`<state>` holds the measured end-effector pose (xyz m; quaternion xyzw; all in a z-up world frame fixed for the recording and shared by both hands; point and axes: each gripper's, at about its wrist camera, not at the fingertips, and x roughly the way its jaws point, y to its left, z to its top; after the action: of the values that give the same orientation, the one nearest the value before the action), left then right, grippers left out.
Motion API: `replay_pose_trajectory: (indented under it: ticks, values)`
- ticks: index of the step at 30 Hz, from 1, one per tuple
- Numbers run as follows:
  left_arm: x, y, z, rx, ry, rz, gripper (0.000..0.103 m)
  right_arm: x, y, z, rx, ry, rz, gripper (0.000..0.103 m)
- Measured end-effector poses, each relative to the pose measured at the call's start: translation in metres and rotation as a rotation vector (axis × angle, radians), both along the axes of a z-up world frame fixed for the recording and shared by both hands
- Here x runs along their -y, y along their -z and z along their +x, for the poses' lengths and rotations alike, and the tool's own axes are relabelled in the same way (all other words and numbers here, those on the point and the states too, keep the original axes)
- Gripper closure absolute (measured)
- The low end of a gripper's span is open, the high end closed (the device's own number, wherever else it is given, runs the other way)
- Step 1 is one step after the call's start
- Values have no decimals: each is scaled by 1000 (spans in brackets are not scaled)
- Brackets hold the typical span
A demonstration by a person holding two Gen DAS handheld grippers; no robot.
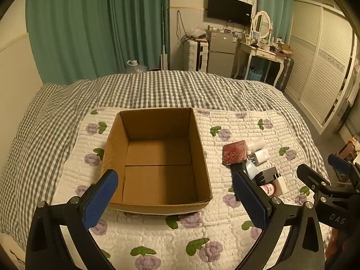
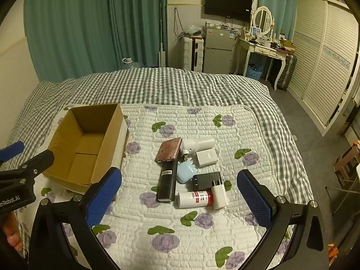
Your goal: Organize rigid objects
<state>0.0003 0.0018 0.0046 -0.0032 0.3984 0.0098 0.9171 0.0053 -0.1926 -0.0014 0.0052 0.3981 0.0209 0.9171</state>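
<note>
An empty open cardboard box (image 1: pixel 157 157) sits on a white floral quilt; it also shows at the left of the right wrist view (image 2: pixel 90 148). A cluster of small items lies to its right: a reddish patterned case (image 2: pixel 168 149), a white bottle (image 2: pixel 199 144), a white charger (image 2: pixel 207 156), a light blue case (image 2: pixel 185 172), a tall black box (image 2: pixel 167 183), a black adapter (image 2: pixel 207 180), a white and red bottle (image 2: pixel 194 199) and a white plug (image 2: pixel 219 196). My left gripper (image 1: pixel 177 193) is open above the box's near edge. My right gripper (image 2: pixel 180 191) is open just short of the cluster.
The quilt (image 2: pixel 180 225) lies on a grey checked bedspread (image 2: pixel 157 85). Beyond the bed stand green curtains (image 2: pixel 90 22), a small fridge (image 2: pixel 217 49), a white dressing table (image 2: pixel 263 49) and a louvred wardrobe (image 2: pixel 321 56).
</note>
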Motion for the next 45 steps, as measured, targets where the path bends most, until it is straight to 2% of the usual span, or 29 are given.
replay_pose_trajectory:
  ticks: [45]
  values:
    - [-1, 2, -1, -2, -15, 16, 0, -12, -5, -2, -15, -15, 2, 0]
